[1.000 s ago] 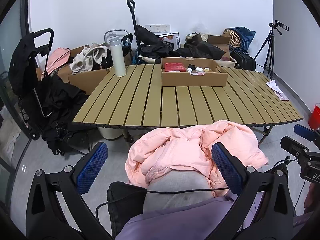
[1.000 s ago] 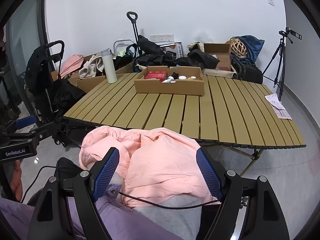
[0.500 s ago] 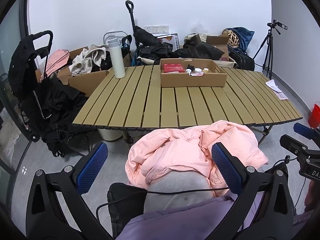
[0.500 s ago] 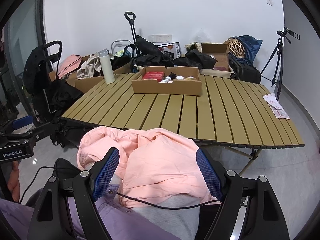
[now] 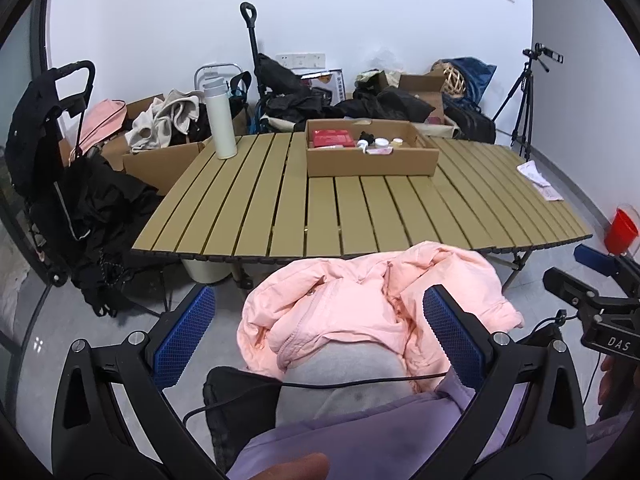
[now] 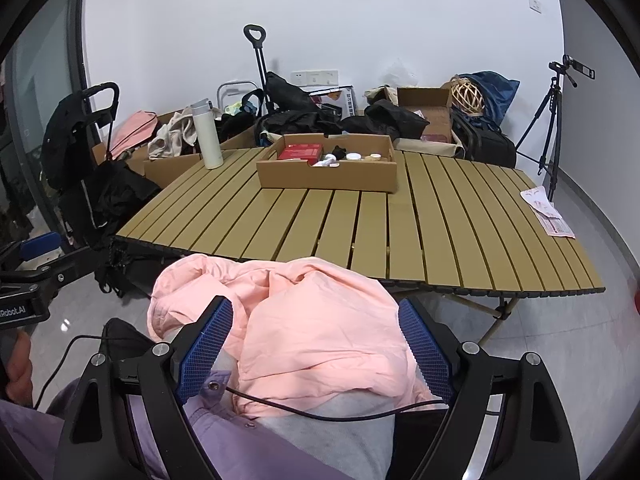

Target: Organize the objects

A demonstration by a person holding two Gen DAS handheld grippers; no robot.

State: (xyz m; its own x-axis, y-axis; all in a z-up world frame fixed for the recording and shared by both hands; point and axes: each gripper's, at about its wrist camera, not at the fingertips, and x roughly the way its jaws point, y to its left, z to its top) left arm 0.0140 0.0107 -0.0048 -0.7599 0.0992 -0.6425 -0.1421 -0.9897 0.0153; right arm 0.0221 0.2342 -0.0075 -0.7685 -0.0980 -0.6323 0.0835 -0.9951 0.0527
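A pink puffy jacket (image 5: 360, 308) lies on the person's lap in front of a slatted wooden table (image 5: 280, 200); it also shows in the right wrist view (image 6: 304, 320). My left gripper (image 5: 320, 332) is open and empty, its blue pads either side of the jacket. My right gripper (image 6: 316, 352) is open and empty, held low over the jacket. A shallow cardboard box (image 5: 370, 156) with a red packet and small jars stands at the table's far side, also in the right wrist view (image 6: 328, 170). A white thermos bottle (image 5: 219, 120) stands upright at the far left corner.
Behind the table lie cardboard boxes, black bags and clothes (image 5: 168, 120). A black cart with hanging clothes (image 5: 52, 152) stands left. A tripod (image 5: 524, 96) stands at the right wall. Papers (image 6: 548, 216) lie on the floor, a red bucket (image 5: 620, 226) beside them.
Both views have shifted only slightly, the table sitting a little lower and nearer. Both grippers stay open over the jacket.
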